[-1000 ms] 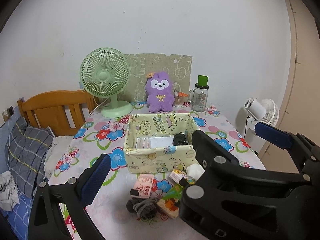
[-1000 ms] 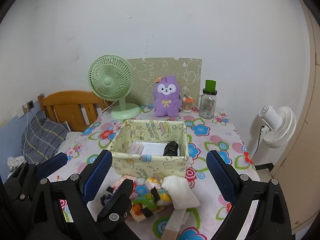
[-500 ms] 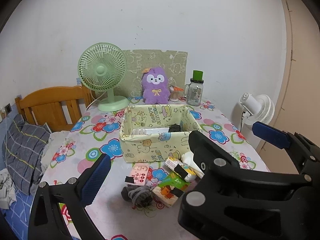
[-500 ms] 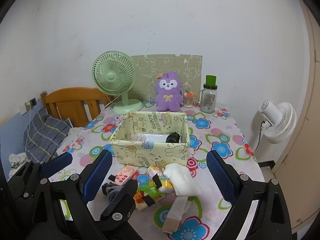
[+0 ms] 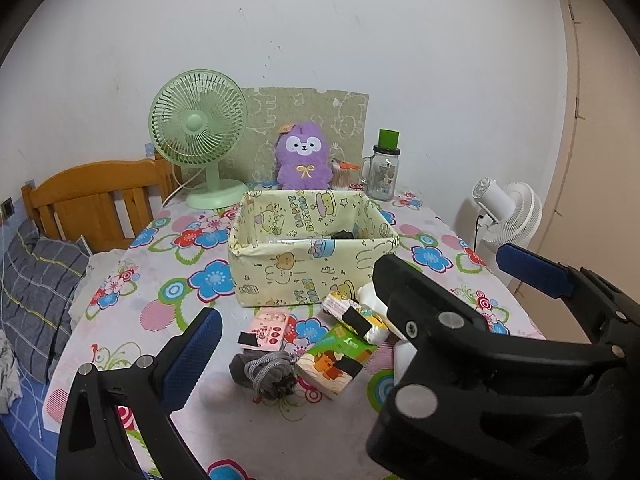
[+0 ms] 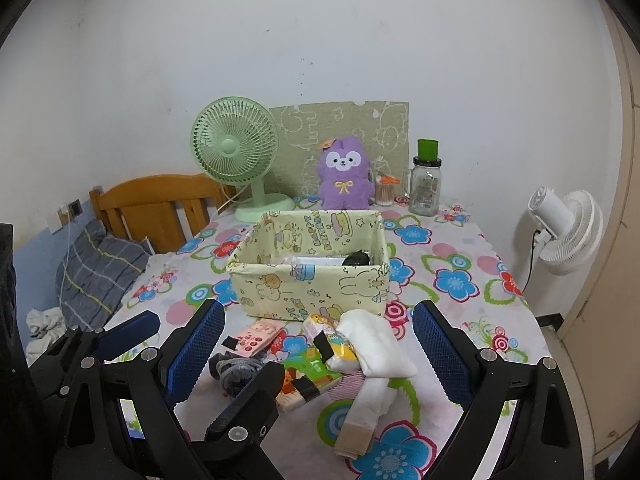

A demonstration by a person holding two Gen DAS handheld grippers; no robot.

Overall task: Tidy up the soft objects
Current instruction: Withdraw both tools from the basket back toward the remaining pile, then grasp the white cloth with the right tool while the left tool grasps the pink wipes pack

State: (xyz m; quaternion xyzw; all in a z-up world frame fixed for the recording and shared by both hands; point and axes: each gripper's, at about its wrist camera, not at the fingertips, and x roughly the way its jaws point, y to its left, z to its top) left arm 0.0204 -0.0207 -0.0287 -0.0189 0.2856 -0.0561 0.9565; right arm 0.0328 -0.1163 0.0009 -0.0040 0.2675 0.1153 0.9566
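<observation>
Floral oilcloth covered the table [image 6: 460,248], with a green desk fan [image 6: 236,152] and a purple plush [image 6: 344,172] against the white wall at the far edge. Over the last second both wrist views had drawn back from the table, so the yellow fabric box [image 6: 312,284] and the heap before it sat further ahead of the fingers than a moment earlier. The right gripper [image 6: 316,340] was spread wide and held nothing; the white sock [image 6: 376,348] lay just ahead between its fingers, draped over small packets [image 6: 308,372], with a grey sock ball [image 6: 236,368] toward its left finger. The left gripper [image 5: 352,304] was likewise spread and empty, the grey ball lying ahead between its fingers and the right gripper's body crossing its view on the right. Inside the box a dark bundle [image 6: 356,258] already rested by the right wall. The retreat probably meant a release had finished, and a fresh reach toward the white sock seemed next.
</observation>
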